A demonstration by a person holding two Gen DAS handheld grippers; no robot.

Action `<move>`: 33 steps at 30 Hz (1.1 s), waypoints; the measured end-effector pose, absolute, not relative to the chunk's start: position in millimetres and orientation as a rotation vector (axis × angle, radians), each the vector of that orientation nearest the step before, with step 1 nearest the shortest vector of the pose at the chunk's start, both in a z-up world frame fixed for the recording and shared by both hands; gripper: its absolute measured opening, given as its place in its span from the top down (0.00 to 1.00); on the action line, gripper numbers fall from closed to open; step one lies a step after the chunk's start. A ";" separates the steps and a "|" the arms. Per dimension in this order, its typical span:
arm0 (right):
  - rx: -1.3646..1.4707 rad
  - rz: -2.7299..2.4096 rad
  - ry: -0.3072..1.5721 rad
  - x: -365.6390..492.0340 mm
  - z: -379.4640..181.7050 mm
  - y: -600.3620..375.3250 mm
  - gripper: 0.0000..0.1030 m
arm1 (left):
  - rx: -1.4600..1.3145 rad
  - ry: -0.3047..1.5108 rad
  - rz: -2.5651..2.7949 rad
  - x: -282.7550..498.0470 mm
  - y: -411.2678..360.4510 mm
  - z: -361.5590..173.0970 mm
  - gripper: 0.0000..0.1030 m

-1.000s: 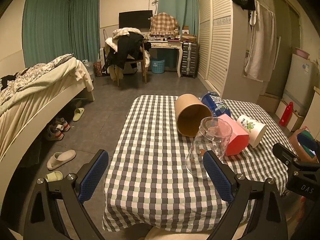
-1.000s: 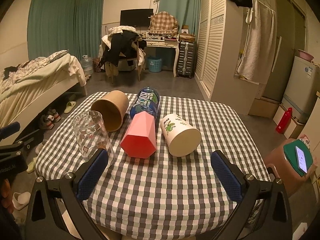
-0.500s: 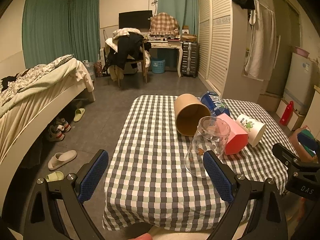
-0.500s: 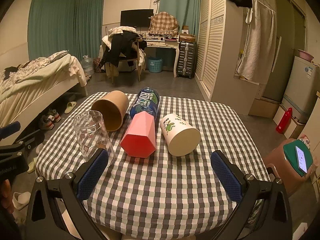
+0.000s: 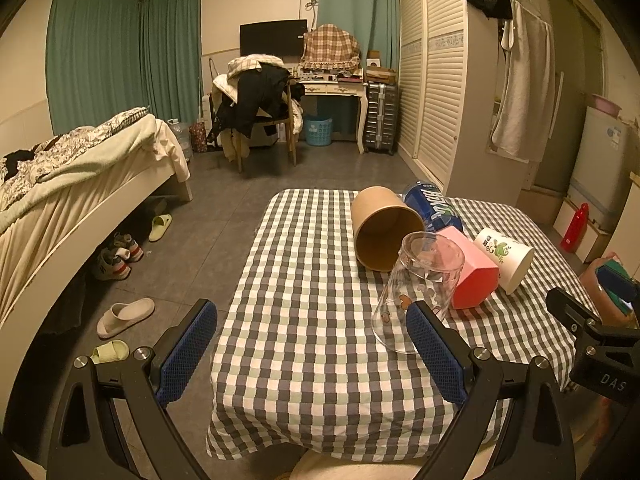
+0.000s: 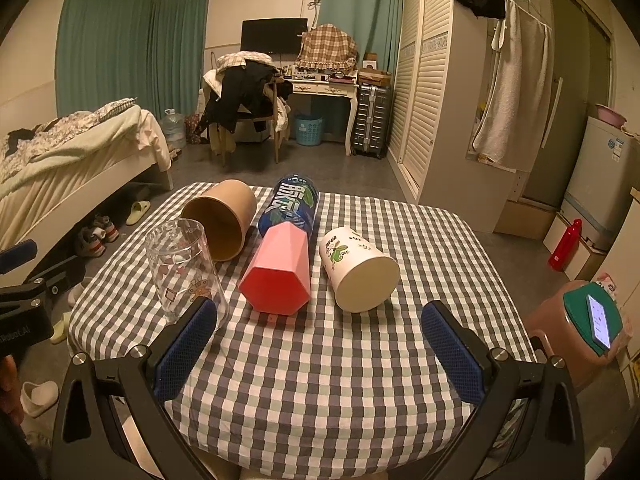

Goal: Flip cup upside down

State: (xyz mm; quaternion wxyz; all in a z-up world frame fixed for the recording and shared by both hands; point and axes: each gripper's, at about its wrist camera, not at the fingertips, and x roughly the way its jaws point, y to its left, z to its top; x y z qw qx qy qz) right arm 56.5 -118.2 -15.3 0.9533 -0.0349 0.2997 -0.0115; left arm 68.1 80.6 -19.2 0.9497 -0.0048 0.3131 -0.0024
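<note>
A clear glass cup (image 5: 418,292) with small cartoon prints stands mouth down on the checked tablecloth (image 5: 312,320); it also shows in the right wrist view (image 6: 182,272). A brown paper cup (image 6: 222,220), a blue bottle (image 6: 290,202), a pink faceted cup (image 6: 278,276) and a white printed cup (image 6: 358,274) lie on their sides. My left gripper (image 5: 312,354) is open and empty, its right pad just in front of the glass cup. My right gripper (image 6: 316,354) is open and empty, low over the table's near edge.
A bed (image 5: 72,184) stands at the left with slippers (image 5: 124,316) on the floor. A chair piled with clothes (image 5: 256,112), a desk and a suitcase stand at the back. A wardrobe (image 5: 440,80) is at the right. A pink bin with a phone (image 6: 588,320) is beside the table.
Both grippers have drifted only slightly. The cups have not moved.
</note>
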 end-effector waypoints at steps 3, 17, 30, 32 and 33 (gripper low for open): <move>-0.072 -0.023 0.608 56.2 -14.6 -118.1 0.00 | -0.010 0.637 -0.004 67.8 80.8 -19.6 0.05; -0.069 -0.026 0.610 55.5 -15.4 -118.6 0.00 | -0.007 0.635 -0.003 67.8 80.5 -19.8 0.00; -0.068 -0.025 0.613 54.2 -16.4 -118.4 0.00 | -0.007 0.634 -0.004 66.9 81.0 -20.2 0.00; -0.069 -0.026 0.613 54.2 -16.3 -118.4 0.00 | -0.007 0.635 -0.005 66.7 80.2 -20.8 0.00; -0.069 -0.026 0.612 54.1 -16.2 -118.5 0.00 | -0.008 0.634 -0.005 66.0 80.8 -21.1 0.00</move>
